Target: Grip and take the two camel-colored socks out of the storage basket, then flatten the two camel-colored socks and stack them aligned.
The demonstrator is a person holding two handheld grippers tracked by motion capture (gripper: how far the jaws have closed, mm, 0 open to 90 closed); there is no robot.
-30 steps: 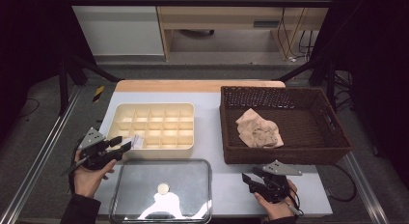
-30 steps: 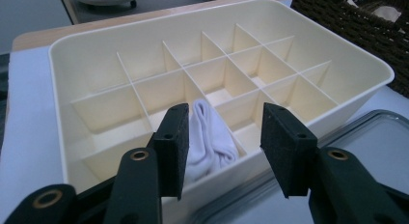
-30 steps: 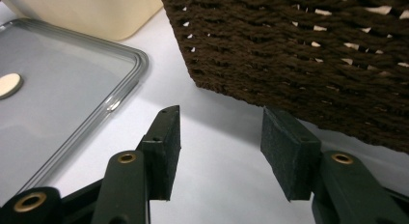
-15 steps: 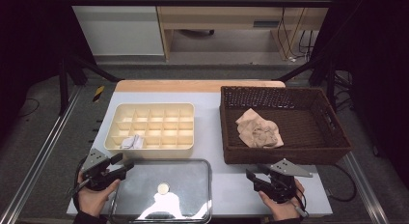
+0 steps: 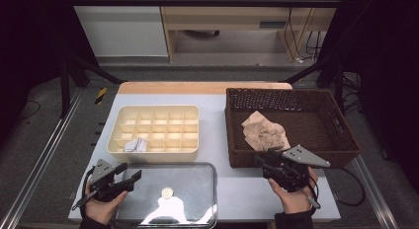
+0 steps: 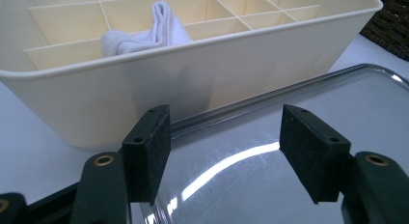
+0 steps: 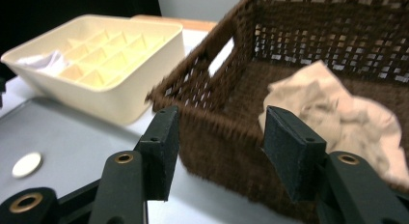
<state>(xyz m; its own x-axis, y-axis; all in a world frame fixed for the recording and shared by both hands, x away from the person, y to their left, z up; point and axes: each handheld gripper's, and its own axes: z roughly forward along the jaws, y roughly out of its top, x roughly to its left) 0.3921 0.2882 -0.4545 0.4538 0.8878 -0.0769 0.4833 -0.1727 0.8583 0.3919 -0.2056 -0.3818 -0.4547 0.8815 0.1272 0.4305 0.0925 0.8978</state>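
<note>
A small folded white cloth (image 5: 134, 145) (image 6: 144, 35) lies in a front-left compartment of the cream divided tray (image 5: 153, 109) (image 6: 217, 64). My left gripper (image 5: 129, 172) (image 6: 224, 151) hovers low over the left edge of a clear lid (image 5: 188, 177) (image 6: 251, 185), just in front of the tray. Its jaws have just been opening and nothing is between them. My right gripper (image 5: 264, 162) (image 7: 219, 147) is open and empty at the front wall of the brown wicker basket (image 5: 276, 93) (image 7: 212, 118). A crumpled beige cloth (image 5: 264, 133) (image 7: 333, 113) lies inside the basket.
The clear lid lies flat at the table's front, with a round pale disc (image 5: 167, 193) (image 7: 26, 164) near its middle. Tray and basket stand side by side with a narrow gap between them. A wooden strip (image 5: 202, 87) runs along the table's far edge.
The left gripper let go of the white cloth in the tray, drew back toward the person and sank to the lid's edge. The right gripper rose toward the basket's front rim.
</note>
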